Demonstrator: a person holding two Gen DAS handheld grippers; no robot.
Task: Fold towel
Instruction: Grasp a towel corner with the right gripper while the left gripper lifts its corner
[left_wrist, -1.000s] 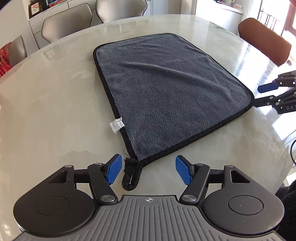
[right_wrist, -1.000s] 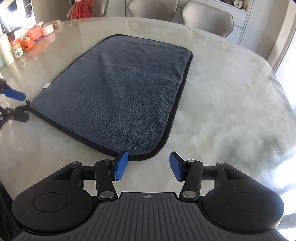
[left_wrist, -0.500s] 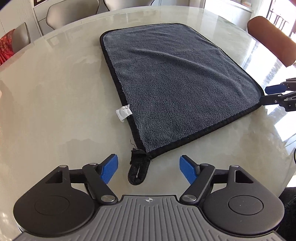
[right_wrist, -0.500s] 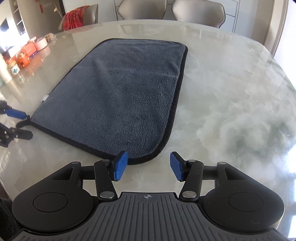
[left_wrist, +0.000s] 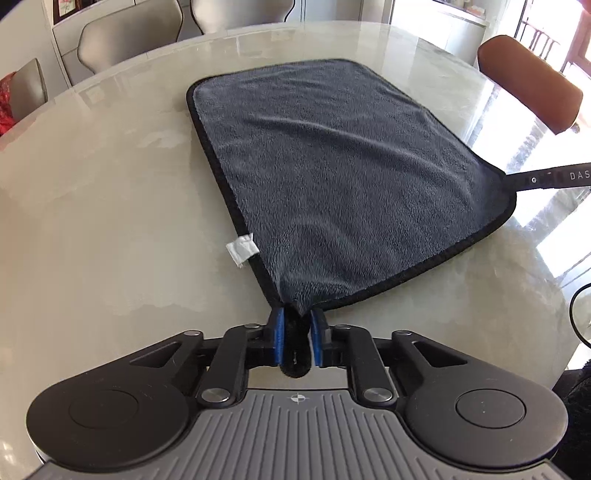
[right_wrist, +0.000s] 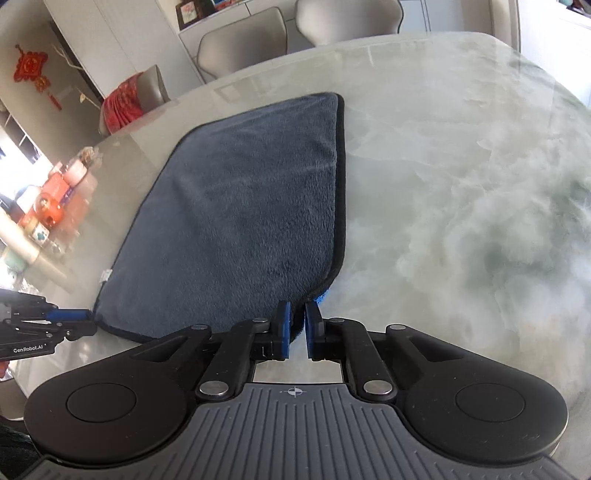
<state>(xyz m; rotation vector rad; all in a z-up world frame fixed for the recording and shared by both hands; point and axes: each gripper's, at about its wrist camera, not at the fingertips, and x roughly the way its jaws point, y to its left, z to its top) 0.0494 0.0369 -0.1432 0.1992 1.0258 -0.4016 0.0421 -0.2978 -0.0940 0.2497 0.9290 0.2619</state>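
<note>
The grey towel (left_wrist: 340, 184) with its black hem lies spread on the pale marble table (left_wrist: 110, 221), mostly flat, with its two near corners drawn up off the surface. A small white label (left_wrist: 242, 250) sticks out from the towel's left edge, close to the nearer corner. The left tool (left_wrist: 295, 341) has its blue pads pressed together on that near-left corner, the black hanging loop (left_wrist: 294, 354) caught between them, and the cloth rises in a tented fold toward the grip. The right tool (right_wrist: 295, 334) is closed on the near-right corner, where a bit of the towel's bright blue underside (right_wrist: 320, 298) shows. Grey chairs (left_wrist: 129, 40) stand at the far side of the table, a brown chair (left_wrist: 532, 81) at the right.
</note>
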